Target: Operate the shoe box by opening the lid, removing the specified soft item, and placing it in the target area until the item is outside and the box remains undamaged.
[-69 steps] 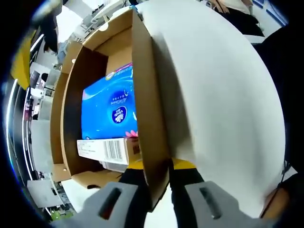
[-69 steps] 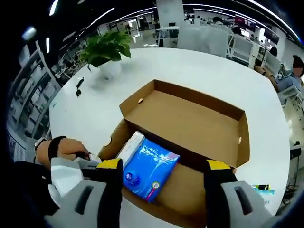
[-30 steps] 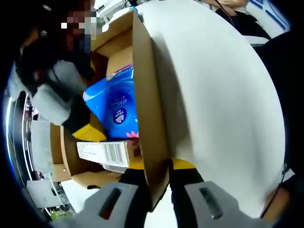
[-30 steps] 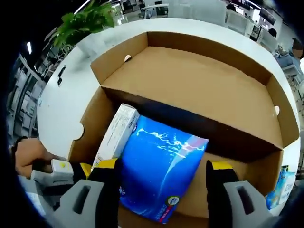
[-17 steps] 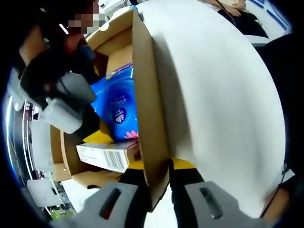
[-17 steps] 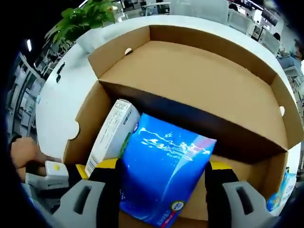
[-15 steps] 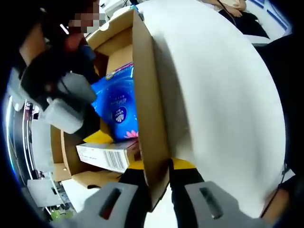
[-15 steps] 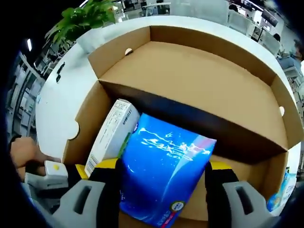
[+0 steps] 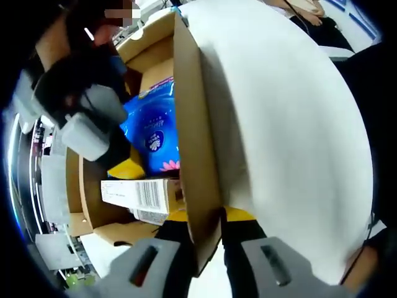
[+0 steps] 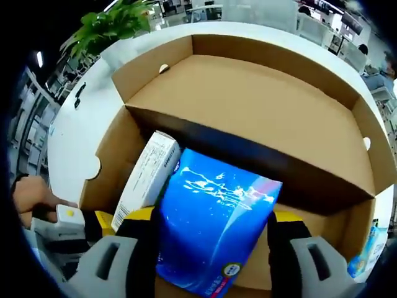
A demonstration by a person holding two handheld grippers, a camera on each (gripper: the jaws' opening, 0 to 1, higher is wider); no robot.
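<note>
In my left gripper view, the right gripper reaches down into the open shoe box, its yellow-tipped jaws set against the blue tissue pack. Below that pack lies a white carton with a barcode, lengthwise across the box floor near my own jaws. My left gripper is clamped on the box's side wall, one jaw inside and one outside, with the white table spreading away on the right.

In my right gripper view, from the left: a hand at the edge, then the white carton leaning along the box's left wall, its long axis running from near me toward the far wall. Right beside it, touching, is the blue tissue pack, still inside the box; it sits tilted, its long axis running from the lower left near the jaws up toward the right, and its printed round logo is at the near end. The right gripper has a jaw on each side of the pack and seems to be squeezing it (the contact points are hidden behind the wrapper, so I say this with some reserve). The lid stands folded back beyond the dark far wall.

Compared with half a second ago, the pack's top edge sits a little higher in the left gripper view, and the carton lies flatter.
</note>
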